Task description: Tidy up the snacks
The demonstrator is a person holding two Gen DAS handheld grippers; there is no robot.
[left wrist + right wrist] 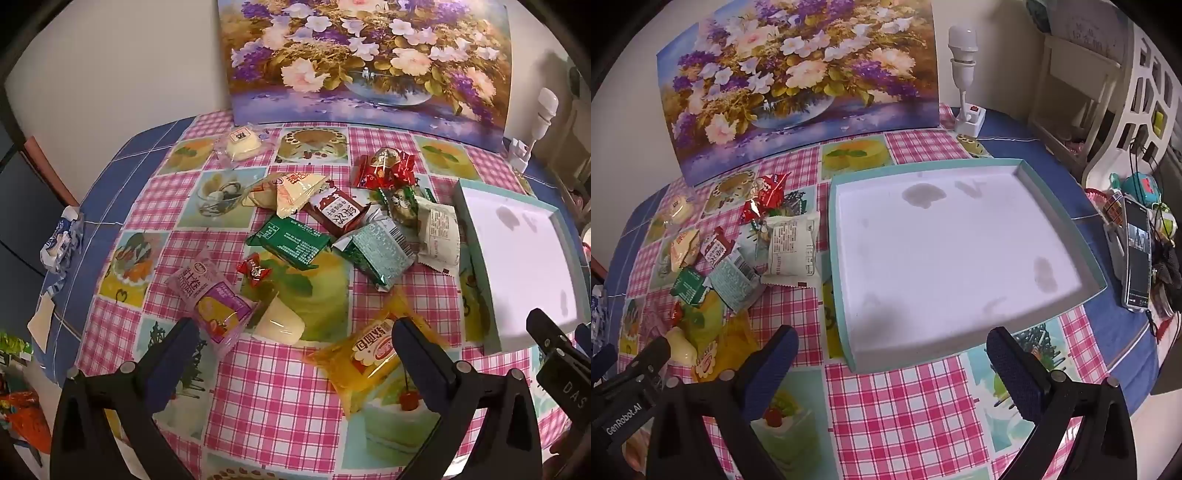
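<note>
Several wrapped snacks lie loose on the checked tablecloth (pixel 280 402): a yellow packet (pixel 365 354), a purple packet (pixel 212 301), a pale jelly cup (pixel 279 325), green packets (pixel 290 240) and red ones (pixel 386 168). A teal tray (pixel 834 236) with a white, bare floor stands to their right, also in the left wrist view (pixel 476 266). My left gripper (pixel 295 345) is open and empty, above the yellow packet and jelly cup. My right gripper (pixel 892 349) is open and empty, over the tray's near edge.
A flower painting (pixel 369 59) leans on the wall at the table's back. A bulb lamp (pixel 962 70) stands at the back right. A phone (pixel 1137 254) and clutter lie at the right edge. A blue-white wrapper (pixel 61 243) lies at the left edge.
</note>
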